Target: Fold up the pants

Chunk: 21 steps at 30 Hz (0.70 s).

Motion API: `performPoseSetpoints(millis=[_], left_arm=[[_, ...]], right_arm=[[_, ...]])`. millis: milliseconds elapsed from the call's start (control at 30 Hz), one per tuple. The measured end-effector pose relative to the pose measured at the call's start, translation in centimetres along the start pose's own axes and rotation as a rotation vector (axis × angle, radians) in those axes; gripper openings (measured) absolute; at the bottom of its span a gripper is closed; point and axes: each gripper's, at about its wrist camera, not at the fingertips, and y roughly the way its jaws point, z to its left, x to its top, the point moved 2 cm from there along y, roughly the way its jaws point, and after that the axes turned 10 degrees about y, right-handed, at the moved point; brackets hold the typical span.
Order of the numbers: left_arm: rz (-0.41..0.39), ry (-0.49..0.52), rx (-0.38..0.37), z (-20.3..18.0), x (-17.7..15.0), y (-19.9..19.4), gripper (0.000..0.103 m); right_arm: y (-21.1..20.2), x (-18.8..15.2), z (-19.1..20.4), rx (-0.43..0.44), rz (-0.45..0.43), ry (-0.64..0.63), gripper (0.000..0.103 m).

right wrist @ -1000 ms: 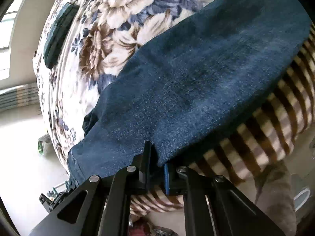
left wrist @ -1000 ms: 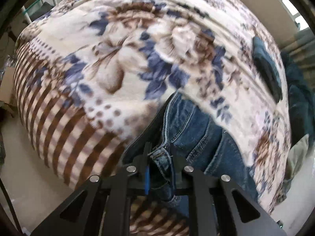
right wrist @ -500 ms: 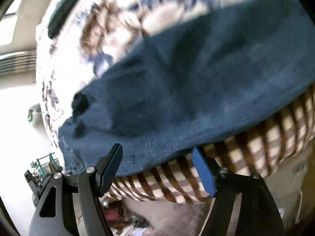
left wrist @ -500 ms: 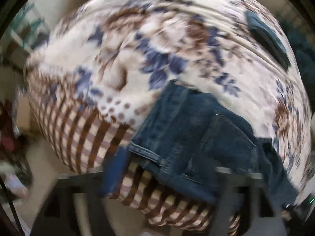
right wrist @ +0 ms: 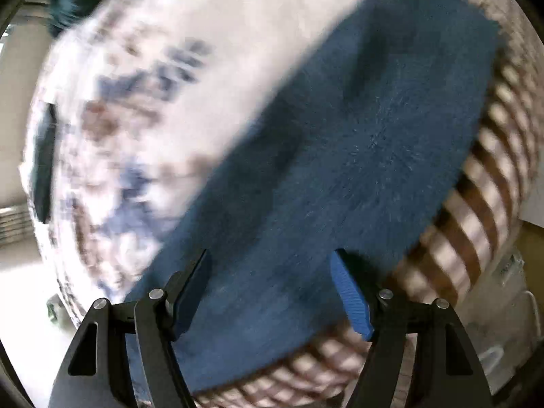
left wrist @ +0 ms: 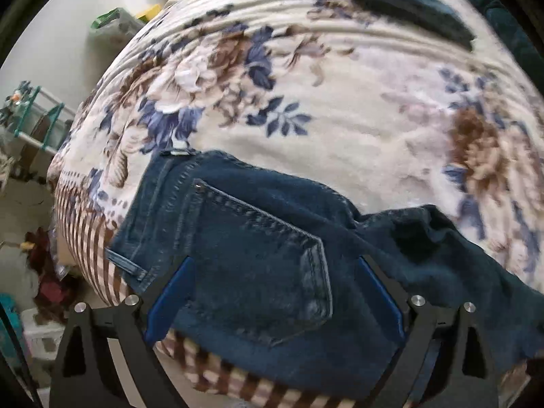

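Dark blue jeans (left wrist: 258, 258) lie on a floral blanket (left wrist: 340, 119) near the bed's striped front edge. The left wrist view shows the waistband and a back pocket. My left gripper (left wrist: 272, 292) is open and empty, its blue pads either side of the pocket, just above the denim. The right wrist view is blurred and shows a flat pant leg (right wrist: 357, 156) running away to the upper right. My right gripper (right wrist: 272, 292) is open and empty over that leg's near end.
A dark folded garment (left wrist: 408, 10) lies at the far side of the bed and shows at the left of the right wrist view (right wrist: 44, 166). A teal rack (left wrist: 37, 122) and floor clutter (left wrist: 44, 282) stand left of the bed.
Both grippers were shut on the jeans' edge a second ago. Both have opened and let go. The jeans now lie flat on the blanket and both cameras have shifted.
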Motion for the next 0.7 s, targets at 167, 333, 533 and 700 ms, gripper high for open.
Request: performPoseSetpoints(millis=[167,333,533,700], left_arm=[[0.212,-0.215,-0.026,2.3,-1.6,5.1,0.099],[0.169,-0.199,-0.024,2.6,-1.3,3.2,0.1],[0.086,-0.223,-0.064,3.7,-0.1,1.7,0.1],[0.093,-0.262,-0.088,6.1,1.3,2.8,0.1]], right_arm=[[2.1,2.7,-2.3,-0.102,0.085,-0.012,0.013],[-0.7,1.3,4.1,-0.169,0.129,-0.281,0.056],[4.1,-9.6,19.8,-0.131,0.281,-0.948,0.066],[9.7,-15.6,25.4,-0.264,0.33,-1.299,0.041]])
